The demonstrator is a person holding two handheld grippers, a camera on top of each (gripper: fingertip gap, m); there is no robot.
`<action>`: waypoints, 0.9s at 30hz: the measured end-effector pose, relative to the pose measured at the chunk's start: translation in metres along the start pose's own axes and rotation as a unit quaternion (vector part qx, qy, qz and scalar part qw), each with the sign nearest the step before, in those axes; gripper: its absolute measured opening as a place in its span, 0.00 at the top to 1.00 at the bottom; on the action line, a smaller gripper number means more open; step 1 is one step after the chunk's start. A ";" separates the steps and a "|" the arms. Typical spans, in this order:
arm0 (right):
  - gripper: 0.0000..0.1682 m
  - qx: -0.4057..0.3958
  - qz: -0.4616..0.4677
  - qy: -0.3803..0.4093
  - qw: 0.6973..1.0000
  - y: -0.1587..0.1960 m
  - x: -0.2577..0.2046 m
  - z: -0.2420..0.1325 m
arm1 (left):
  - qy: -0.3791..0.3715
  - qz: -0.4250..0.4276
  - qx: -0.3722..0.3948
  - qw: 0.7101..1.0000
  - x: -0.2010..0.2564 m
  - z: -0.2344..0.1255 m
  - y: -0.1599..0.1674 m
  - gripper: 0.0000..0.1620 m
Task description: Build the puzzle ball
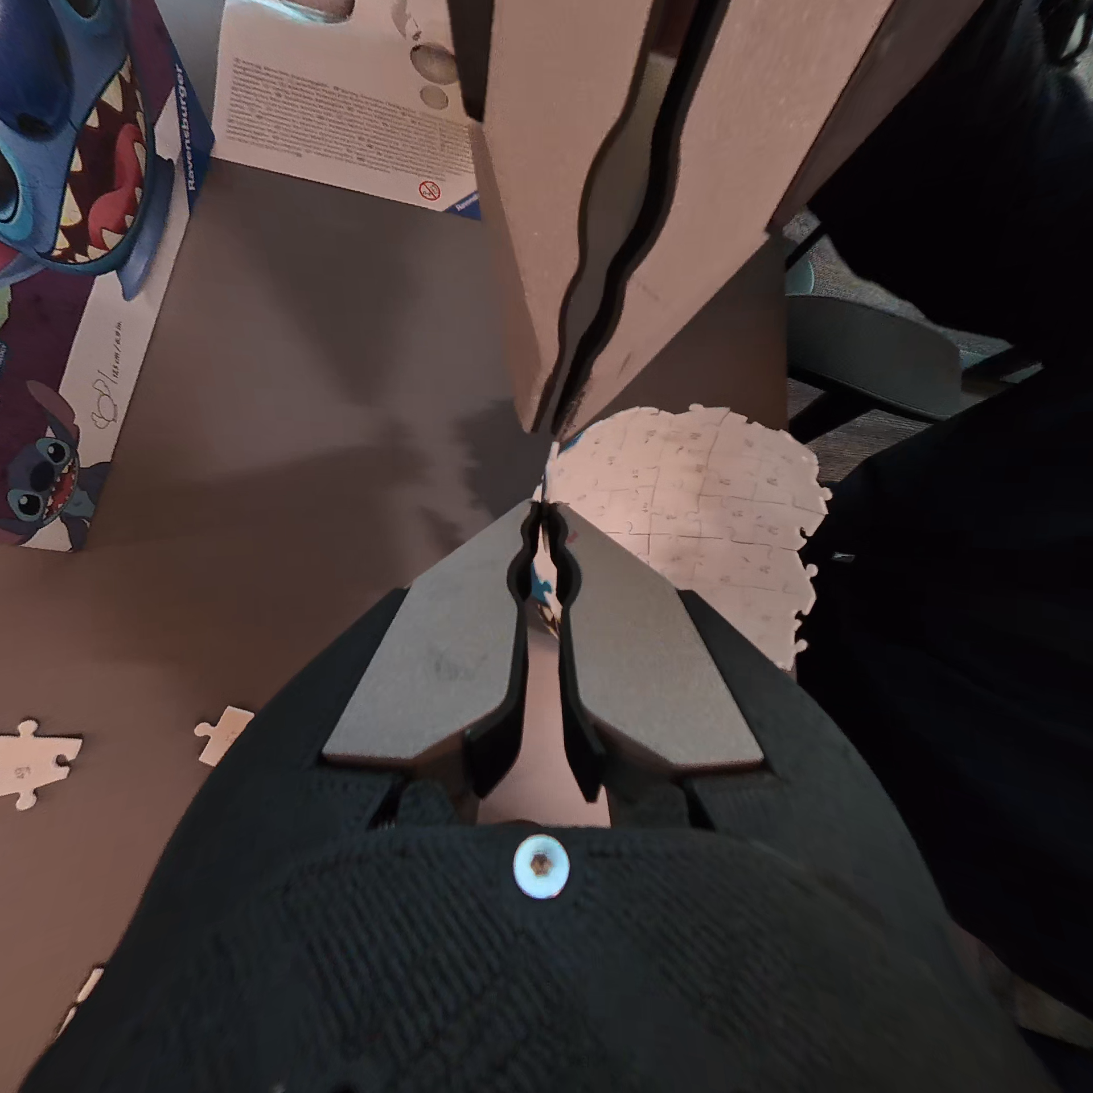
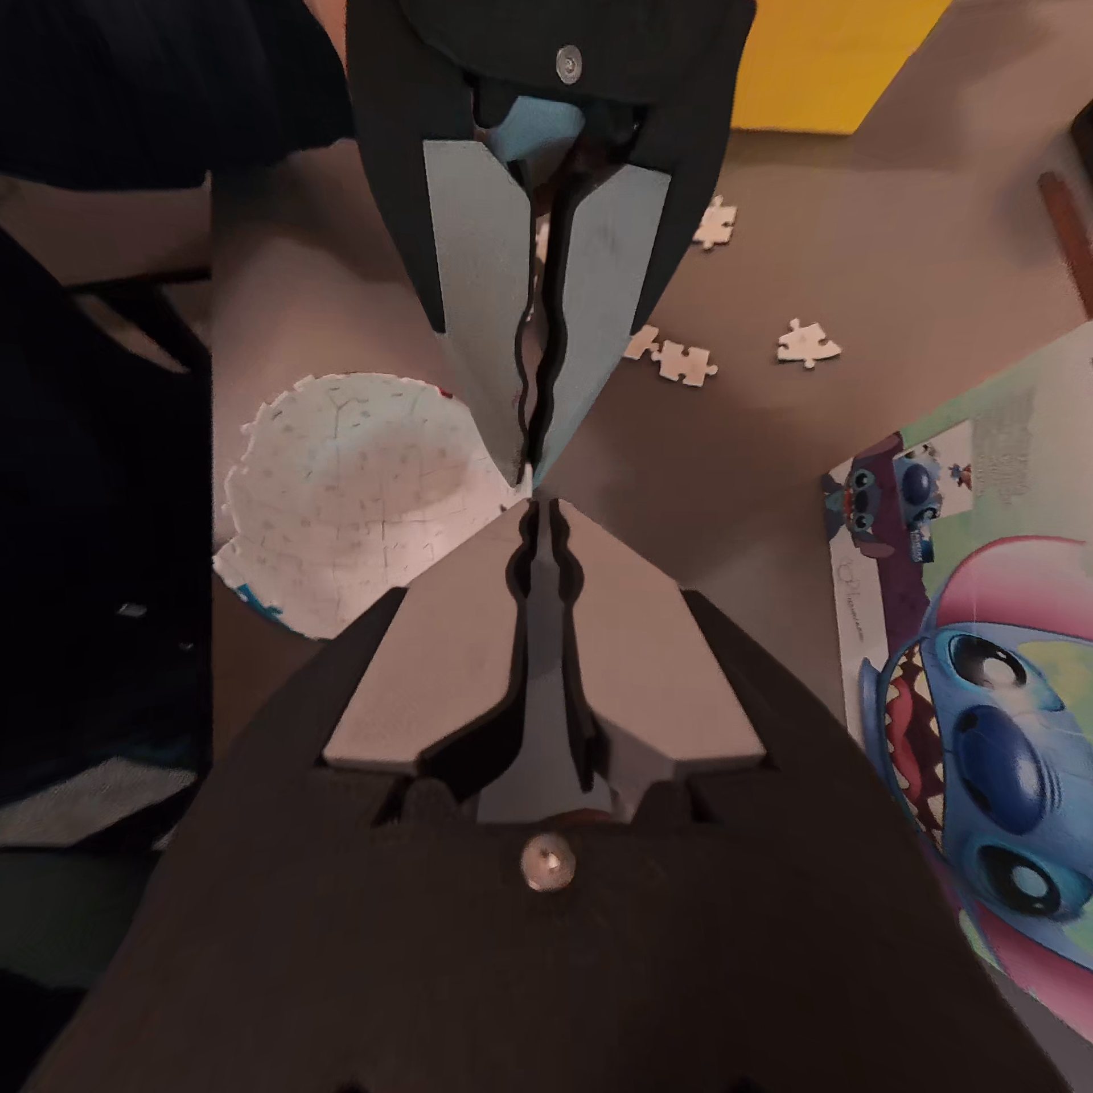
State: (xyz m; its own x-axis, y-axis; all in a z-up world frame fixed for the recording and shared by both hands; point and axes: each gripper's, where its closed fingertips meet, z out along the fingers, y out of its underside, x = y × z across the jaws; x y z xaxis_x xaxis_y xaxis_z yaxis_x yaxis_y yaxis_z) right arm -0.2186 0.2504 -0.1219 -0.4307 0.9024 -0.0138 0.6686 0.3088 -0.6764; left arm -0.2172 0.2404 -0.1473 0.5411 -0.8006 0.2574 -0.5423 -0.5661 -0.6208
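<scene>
Brown and smooth all over: flat table top (image 1: 296,366), far and near. On it, close to the near edge, half-built puzzle ball (image 1: 710,520), round like a bowl, white and chalky inside, with bumpy knobs along the rim and a bit of blue print on the outside. Nothing lying inside the bowl.

Left gripper (image 1: 541,511), black ribbed body with grey flat fingers (image 1: 449,644), squeezed tight on the left rim of the puzzle ball, blue print peeking through the thin wavy gap. Right gripper (image 2: 539,508), same shape, coming from the other side, clenched too, tips right at the same spot on the rim. Cannot tell if a loose bit sits between its tips.

Loose puzzle pieces (image 2: 686,361), flat and white, scattered farther along the table, well apart from the ball. Shiny cardboard puzzle box (image 2: 976,650) with a blue cartoon creature, lying flat at the side. White printed sheet (image 1: 343,106) just beside the box. Yellow block (image 2: 828,59) far off. Grey chair (image 1: 857,343) past the table edge.
</scene>
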 end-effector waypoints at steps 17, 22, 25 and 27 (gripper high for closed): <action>1.00 -0.083 0.002 -0.050 0.995 0.001 -0.003 0.016 | -0.004 -0.010 0.018 1.000 -0.002 -0.002 -0.005 1.00; 1.00 -0.086 0.005 -0.051 0.995 0.003 -0.003 0.018 | 0.003 -0.017 0.014 1.000 -0.002 -0.001 -0.002 1.00; 0.98 -0.083 0.012 -0.056 0.995 0.002 -0.004 0.018 | 0.002 -0.018 0.009 1.000 -0.003 0.001 -0.001 1.00; 0.98 -0.081 0.013 -0.057 0.995 0.002 -0.004 0.018 | 0.003 -0.018 0.009 1.000 -0.003 0.001 -0.001 1.00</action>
State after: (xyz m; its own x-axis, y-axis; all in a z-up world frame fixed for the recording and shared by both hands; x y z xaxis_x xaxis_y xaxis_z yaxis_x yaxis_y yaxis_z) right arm -0.2268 0.2421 -0.1361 -0.4719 0.8737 -0.1185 0.7654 0.3392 -0.5469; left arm -0.2180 0.2432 -0.1481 0.5567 -0.7809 0.2834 -0.5103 -0.5907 -0.6250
